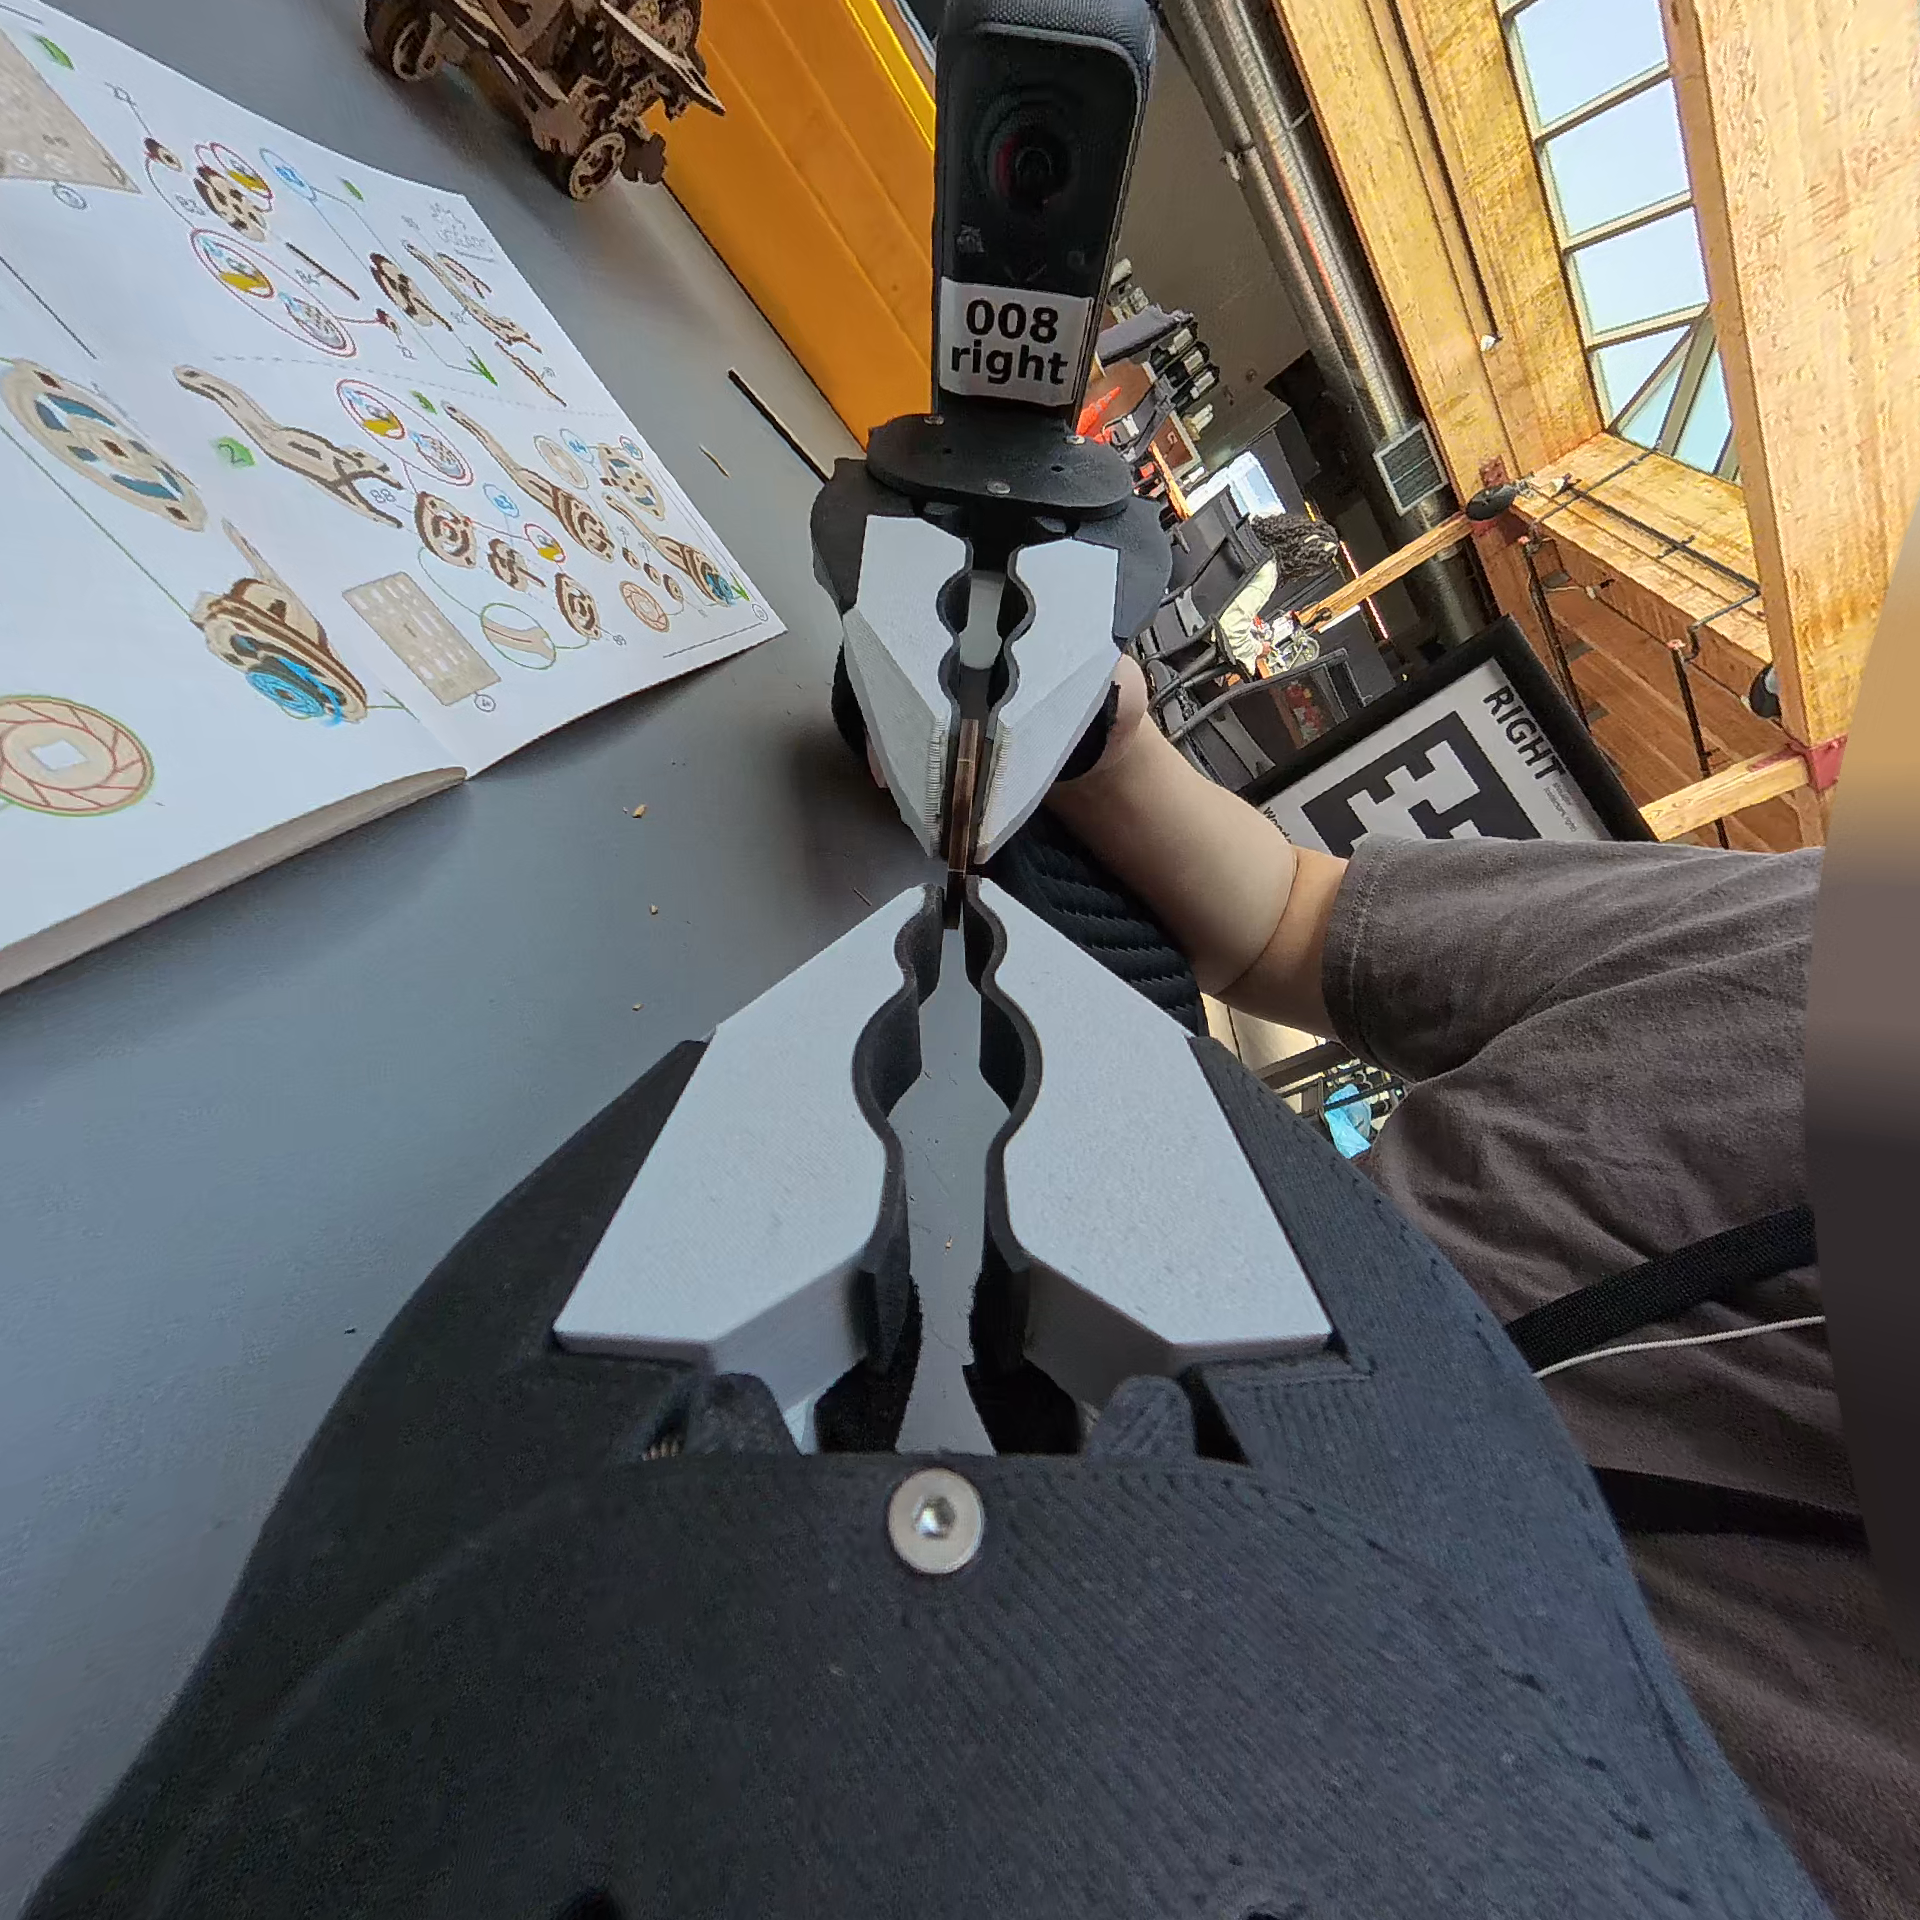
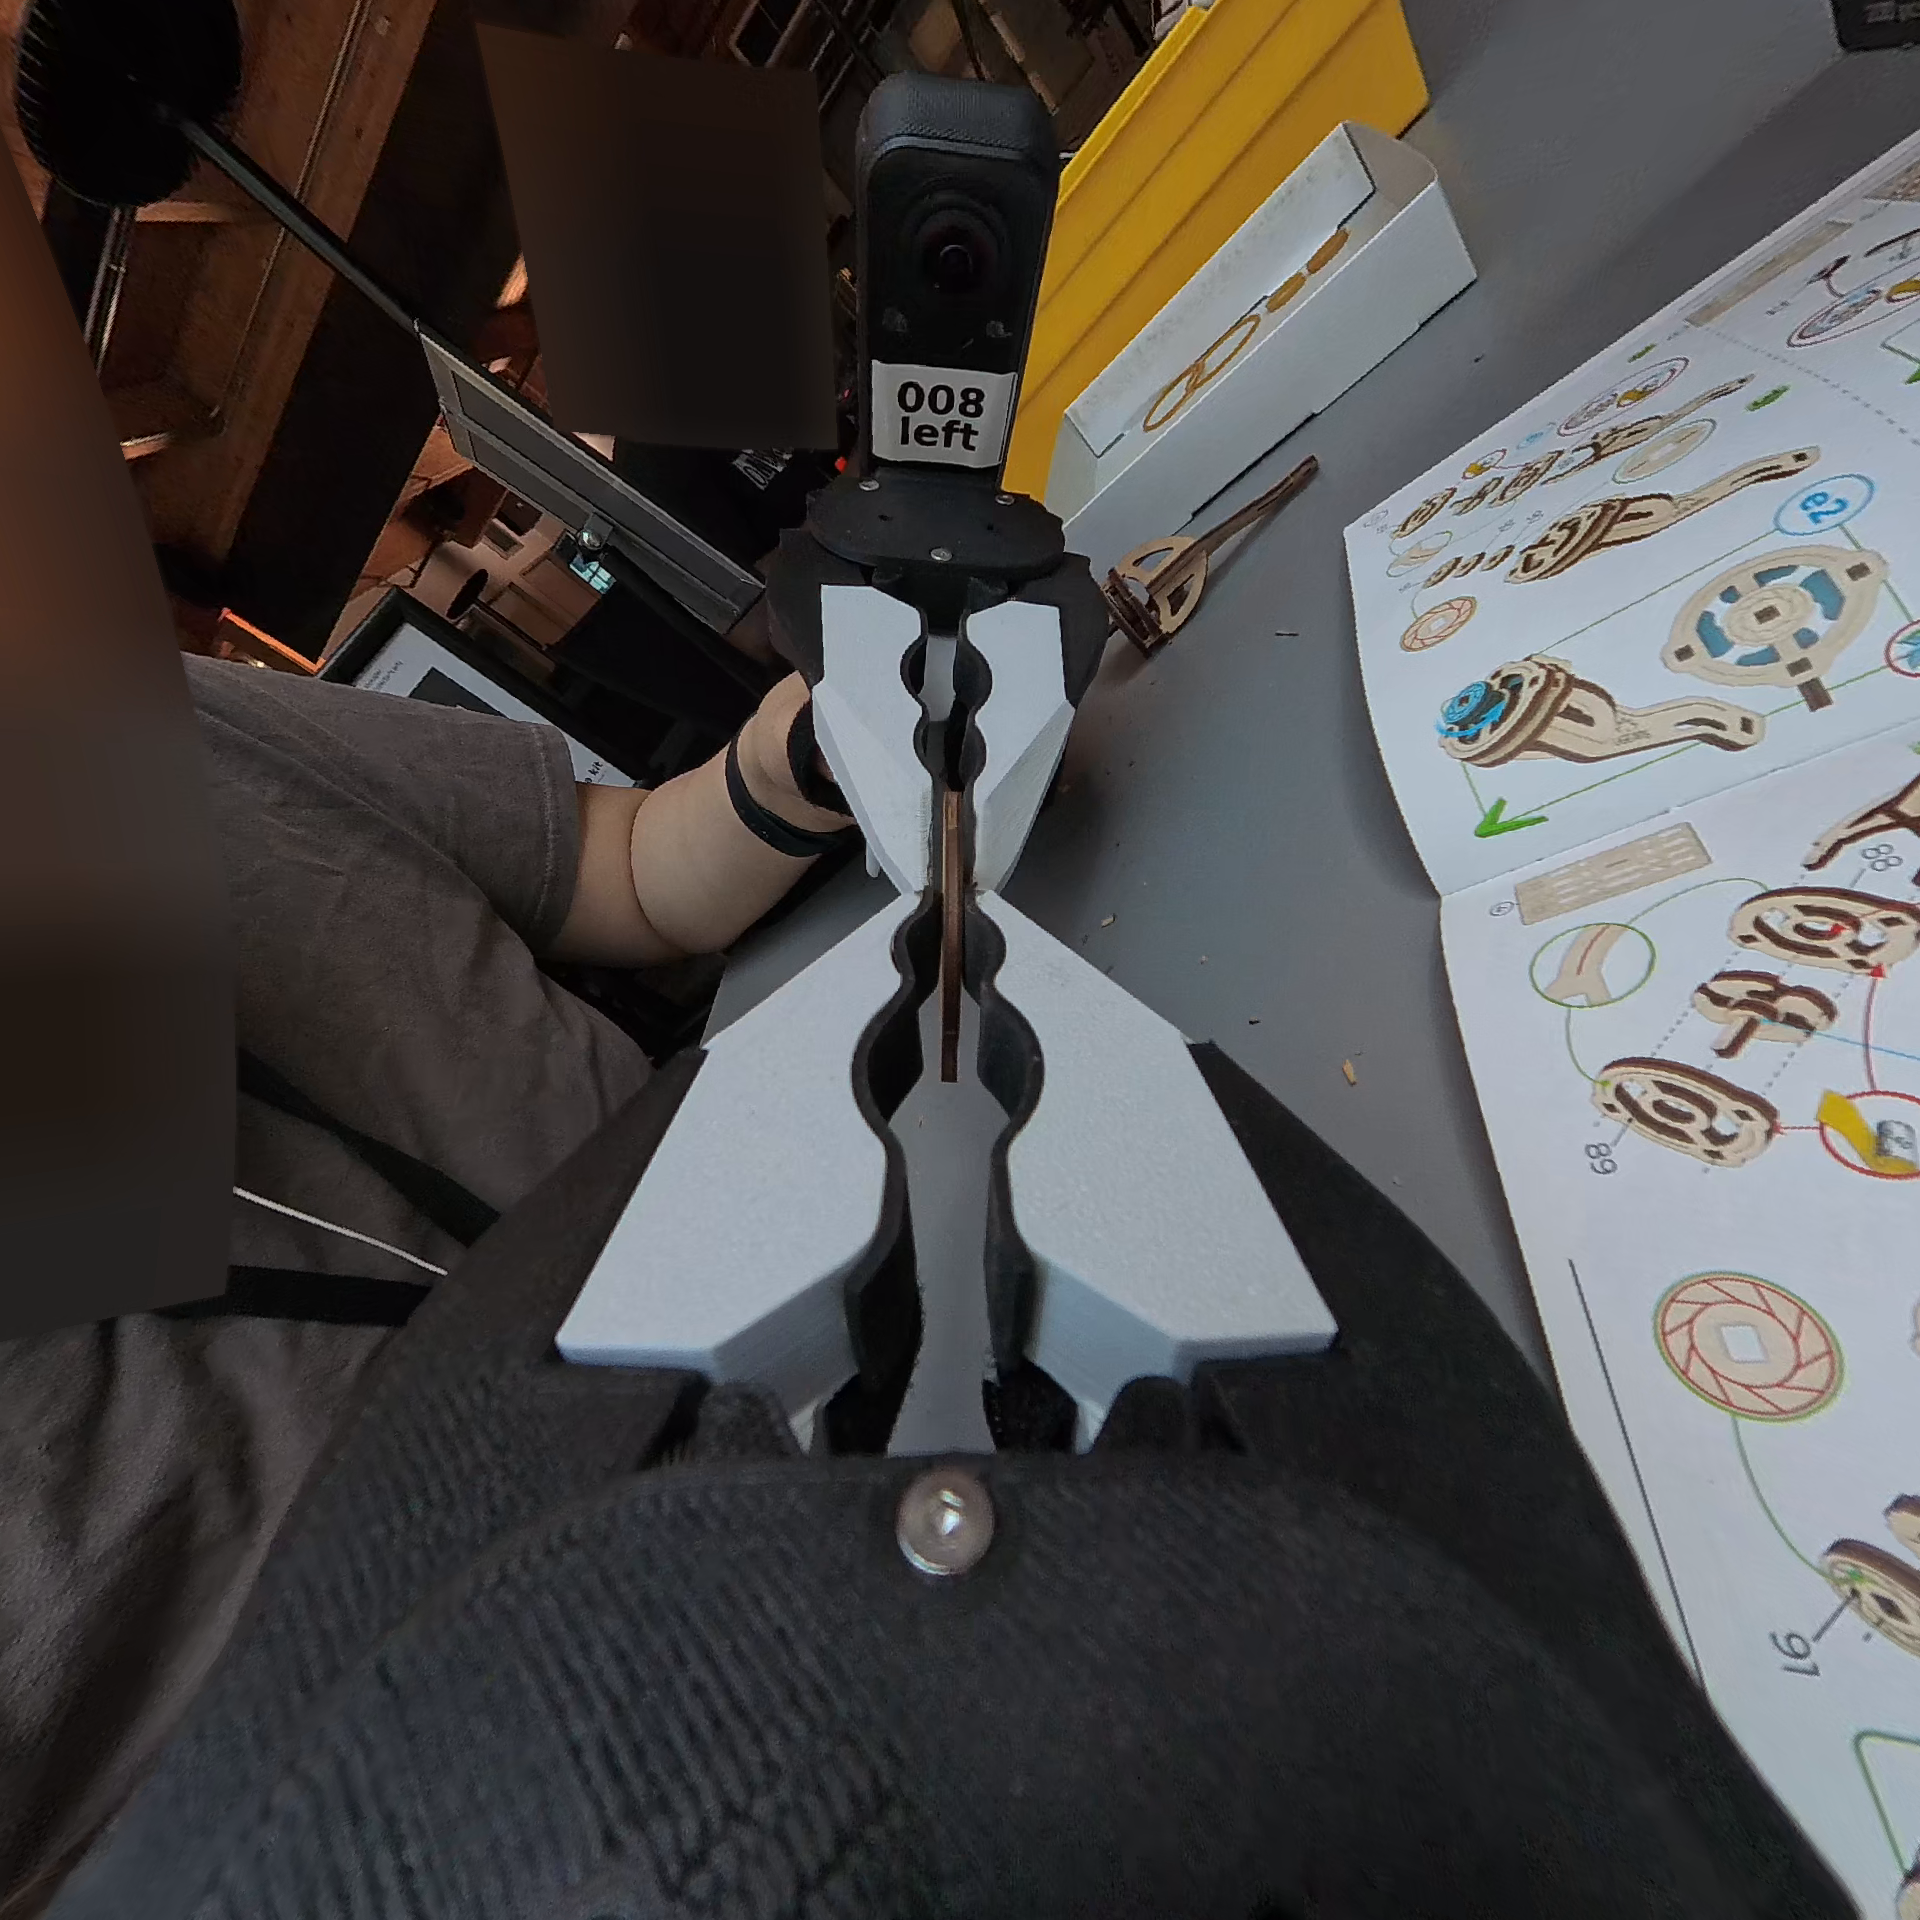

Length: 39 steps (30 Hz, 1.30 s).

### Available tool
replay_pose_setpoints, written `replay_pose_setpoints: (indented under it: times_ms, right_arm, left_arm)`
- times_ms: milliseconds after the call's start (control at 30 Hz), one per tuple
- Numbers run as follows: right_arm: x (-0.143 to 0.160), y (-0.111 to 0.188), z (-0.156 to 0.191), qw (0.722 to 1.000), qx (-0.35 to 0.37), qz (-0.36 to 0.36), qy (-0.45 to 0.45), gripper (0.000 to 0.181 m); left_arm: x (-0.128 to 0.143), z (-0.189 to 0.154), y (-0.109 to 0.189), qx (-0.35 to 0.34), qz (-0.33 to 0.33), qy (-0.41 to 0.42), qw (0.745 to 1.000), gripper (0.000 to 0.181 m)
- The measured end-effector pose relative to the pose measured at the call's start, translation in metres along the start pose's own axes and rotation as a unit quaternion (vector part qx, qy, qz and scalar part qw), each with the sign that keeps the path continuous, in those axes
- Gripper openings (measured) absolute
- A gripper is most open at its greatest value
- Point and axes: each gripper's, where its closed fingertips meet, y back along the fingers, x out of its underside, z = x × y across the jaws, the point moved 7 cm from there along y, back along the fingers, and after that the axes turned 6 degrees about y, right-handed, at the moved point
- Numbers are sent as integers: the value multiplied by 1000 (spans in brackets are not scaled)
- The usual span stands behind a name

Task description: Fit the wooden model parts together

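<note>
My two grippers meet tip to tip above the grey table (image 1: 260,1091). A thin flat wooden part (image 2: 950,997), seen edge-on, runs between both pairs of white fingers. My right gripper (image 2: 951,920) is shut on it. My left gripper (image 1: 951,909) is shut on its other end (image 1: 966,779). I cannot tell whether this is one part or two pressed together. The right gripper (image 1: 961,844) also shows in the left wrist view, and the left gripper (image 2: 951,881) in the right wrist view.
An open instruction booklet (image 1: 312,468) (image 2: 1683,831) lies on the table. A built wooden model (image 1: 540,73) stands at the far edge. A wooden lever assembly (image 2: 1195,561) lies near a white box (image 2: 1268,312) and a yellow bin (image 2: 1195,156). The person's arm (image 1: 1226,883) is close by. The tips of both grippers are at nearly the same place.
</note>
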Motion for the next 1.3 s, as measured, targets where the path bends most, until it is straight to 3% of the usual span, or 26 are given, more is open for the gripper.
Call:
replay_pose_setpoints:
  times_ms: [733,800,933,1033,1067,1133,1200,1233,1300]
  right_arm:
    - [0,1,0,1000,-13,-5,-9,2]
    - [-6,4,2,999,-1,-29,12,15]
    - [-23,25,6,989,66,-87,96,18]
    - [-52,60,35,955,147,-151,211,19]
    - [-62,84,45,929,218,-149,258,17]
    - [-76,143,58,842,415,-144,312,22]
    - [-61,191,61,774,550,-110,293,25]
    - [-44,204,57,760,588,-83,264,31]
    - [-5,215,42,758,624,-41,187,35]
  left_arm:
    - [1,-2,-1,0,-5,-6,1000,1]
    - [1,-4,-1,11,-5,2,1000,1]
    - [1,-3,0,28,-14,29,999,0]
    - [-2,-3,3,22,-21,26,999,0]
    - [-4,-4,5,18,-26,20,999,0]
    - [-7,-5,9,6,-35,9,999,1]
    - [-10,-5,13,2,-45,2,999,1]
    - [-12,-6,15,6,-52,2,999,0]
    - [-16,-10,19,20,-66,4,998,0]
